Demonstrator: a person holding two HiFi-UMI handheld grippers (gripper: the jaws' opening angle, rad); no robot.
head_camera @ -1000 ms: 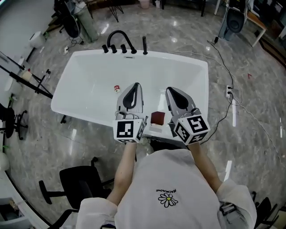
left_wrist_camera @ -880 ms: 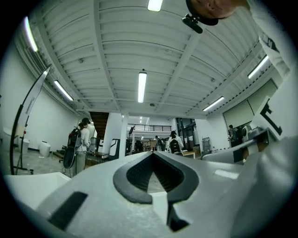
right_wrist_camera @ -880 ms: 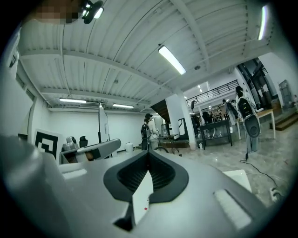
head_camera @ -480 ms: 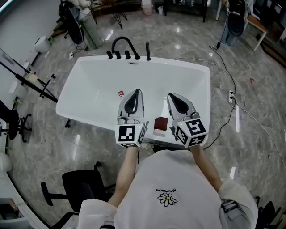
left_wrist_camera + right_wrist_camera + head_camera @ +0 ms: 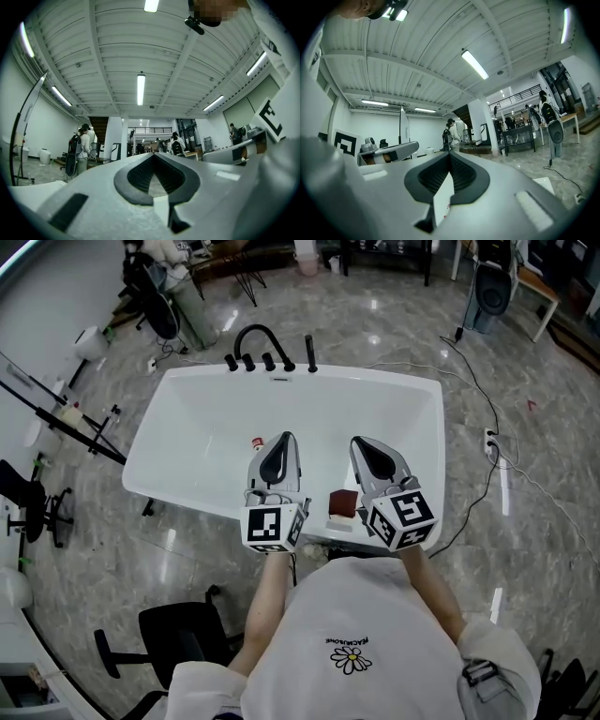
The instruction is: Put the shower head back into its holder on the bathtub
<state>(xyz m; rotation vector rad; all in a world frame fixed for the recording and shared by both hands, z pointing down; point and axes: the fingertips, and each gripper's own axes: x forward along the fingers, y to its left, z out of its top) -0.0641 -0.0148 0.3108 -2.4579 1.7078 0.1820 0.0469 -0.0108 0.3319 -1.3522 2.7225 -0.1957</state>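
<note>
Shower head (image 5: 310,352): stands upright on bathtub (image 5: 375,374) far rim | left tool (image 5: 285,438) closed, empty | right tool (image 5: 358,442) closed, empty

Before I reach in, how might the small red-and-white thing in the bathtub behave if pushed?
The small red-and-white thing looks tiny beside the bathtub, so probably light. The tub's surface looks smooth and glossy, so it may slide easily. Its shape is too small to tell whether it rolls.
</note>
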